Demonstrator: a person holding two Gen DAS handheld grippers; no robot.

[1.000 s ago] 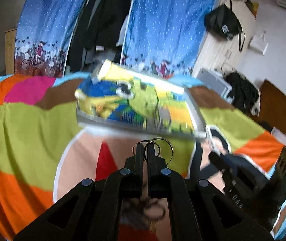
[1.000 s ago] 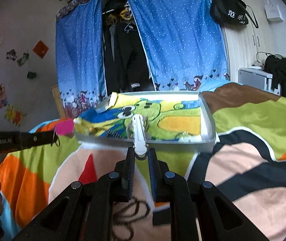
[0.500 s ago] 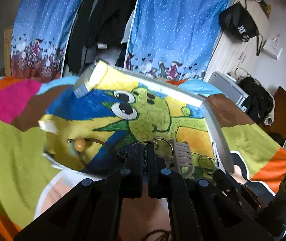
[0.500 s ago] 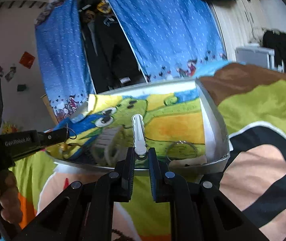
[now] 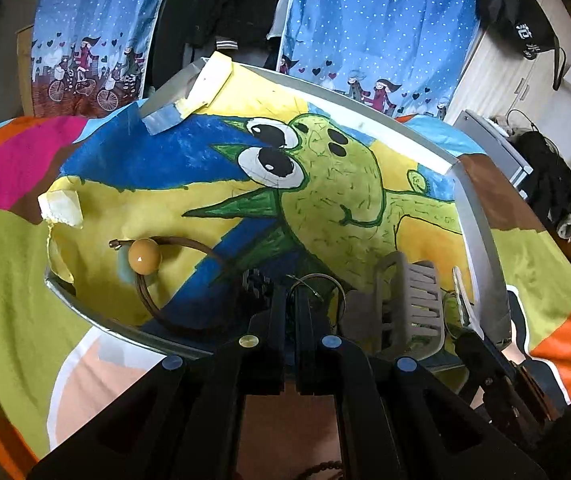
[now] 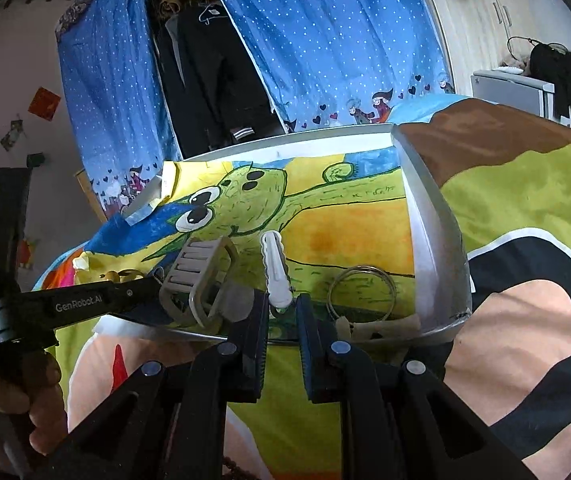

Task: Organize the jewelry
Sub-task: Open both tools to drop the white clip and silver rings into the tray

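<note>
A silver tray (image 5: pixel 477 240) lined with a cartoon drawing lies on the bed. My left gripper (image 5: pixel 291 292) is shut on thin wire hoops (image 5: pixel 321 282), held just over the tray's near edge. My right gripper (image 6: pixel 282 304) is shut on the lower end of a white hair clip (image 6: pixel 274 268), which stands upright above the near rim of the tray (image 6: pixel 433 240). Inside lie a grey claw clip (image 6: pixel 201 280), a loose silver hoop (image 6: pixel 361 292) and a brown hair tie with a yellow bead (image 5: pixel 145 256). The left gripper (image 6: pixel 141 292) shows beside the claw clip.
The tray sits on a bright patchwork bedcover (image 6: pixel 525 208). Blue dotted curtains (image 5: pixel 365 20) and dark hanging clothes (image 6: pixel 205 80) stand behind it. A hand (image 6: pixel 25 412) holds the left tool. White drawers with dark clothing (image 6: pixel 525 88) stand at the far right.
Both grippers have moved forward to the tray's near edge and tipped down over it. Each keeps hold of its item. The tray's contents have come into view.
</note>
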